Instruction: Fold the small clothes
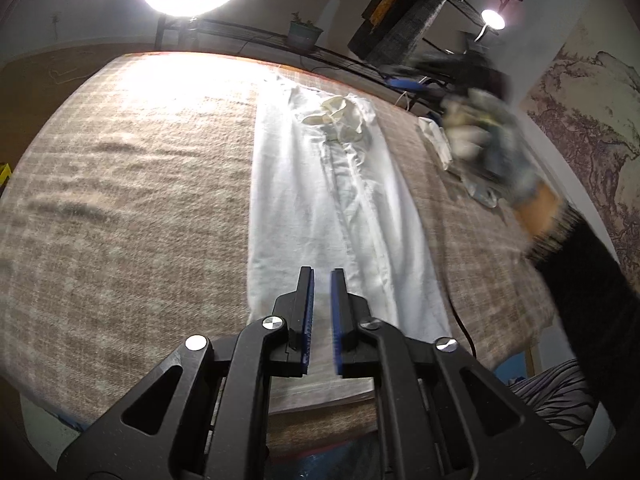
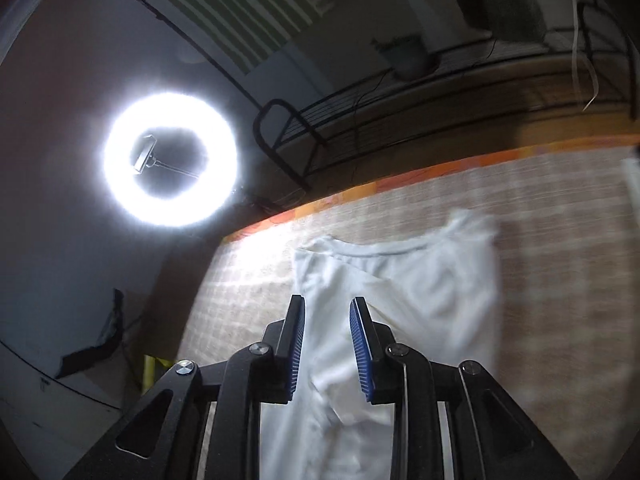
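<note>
A white garment (image 1: 340,208) lies folded into a long strip down the middle of the tabletop (image 1: 120,200). The left tool (image 1: 322,280) hovers over its near end, slightly spread and empty. The right tool (image 2: 327,312) hangs over its far collar end, also spread and empty.

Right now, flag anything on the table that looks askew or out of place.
A crumpled cream scrap sits bunched on the far end of the folded white garment, spoiling its flat strip. Otherwise the garment lies straight on the checked cloth.
</note>
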